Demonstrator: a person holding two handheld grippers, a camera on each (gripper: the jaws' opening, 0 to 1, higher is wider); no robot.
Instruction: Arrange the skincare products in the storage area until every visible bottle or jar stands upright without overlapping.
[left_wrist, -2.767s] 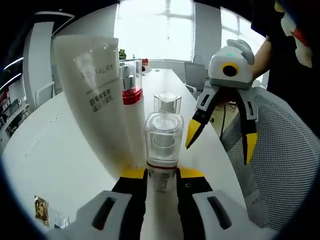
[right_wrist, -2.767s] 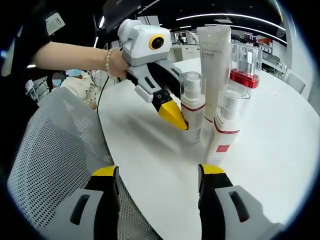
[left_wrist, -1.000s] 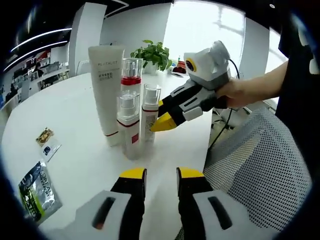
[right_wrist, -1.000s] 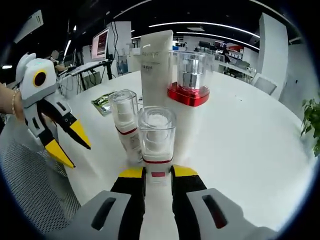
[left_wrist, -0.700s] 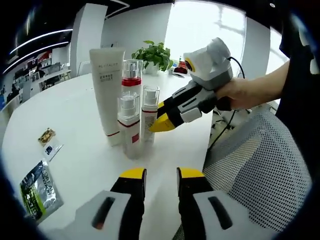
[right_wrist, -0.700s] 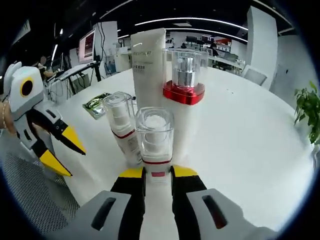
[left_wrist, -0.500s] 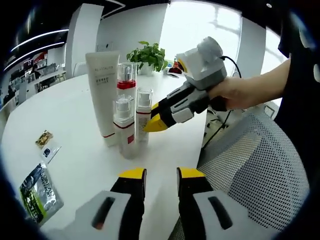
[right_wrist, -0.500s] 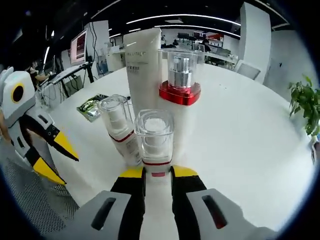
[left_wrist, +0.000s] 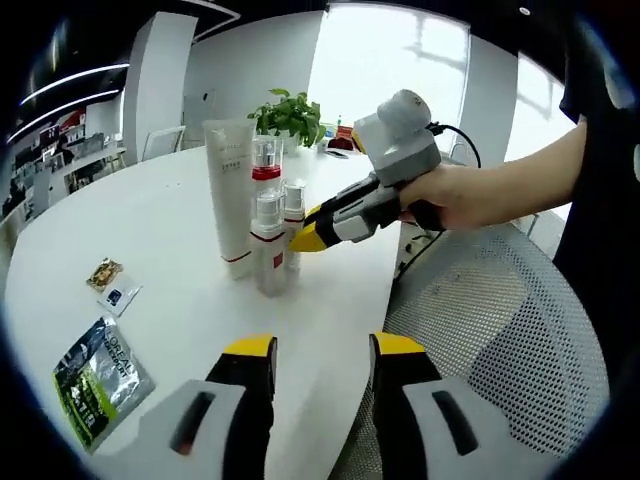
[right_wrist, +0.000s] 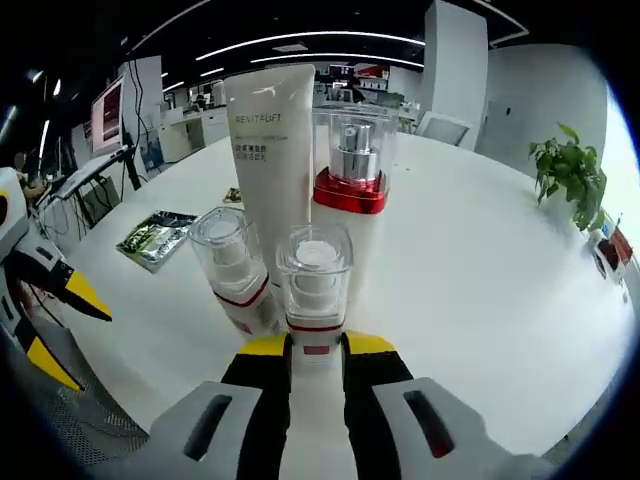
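- Left gripper view first: my left gripper (left_wrist: 316, 358) sits at six o'clock with its yellow-tipped jaws spread apart and nothing between them, hovering over the near edge of the round white table (left_wrist: 150, 230).
- Up at about eleven o'clock from those jaws I see the skincare cluster, all upright: the tall white tube (left_wrist: 233, 205) at the back left, the red-collared pump bottle (left_wrist: 264, 178) just beside it, and two small clear-capped bottles in front.
- The front small bottle (left_wrist: 269, 243) stands free; the second small bottle (left_wrist: 294, 215) is pinched at its lower body by the right gripper (left_wrist: 308, 232), which comes in from three o'clock in a person's hand (left_wrist: 450, 195).
- At eight o'clock lies a green sachet (left_wrist: 98, 375), flat on the table, with two smaller packets (left_wrist: 114, 285) further up at nine o'clock, well apart from the bottles.
- A mesh chair back (left_wrist: 490, 330) shows at four o'clock, and a potted plant (left_wrist: 287, 110) stands at twelve o'clock beyond the tube.
- Now the right gripper view: my right gripper (right_wrist: 316, 350) has its jaws nearly together, clamped on the base of the small clear-capped bottle (right_wrist: 314, 278), which stands upright dead centre.
- Its twin small bottle (right_wrist: 232, 268) is just beside at ten o'clock; I can't tell if they touch.
- Behind stand the white tube (right_wrist: 270, 160) and the red-collared pump bottle (right_wrist: 352, 170).
- The left gripper's yellow tips (right_wrist: 60, 320) show at nine o'clock, parted and holding nothing.
- Green sachet (right_wrist: 155, 238) at ten o'clock, potted plant (right_wrist: 570, 170) at two o'clock.
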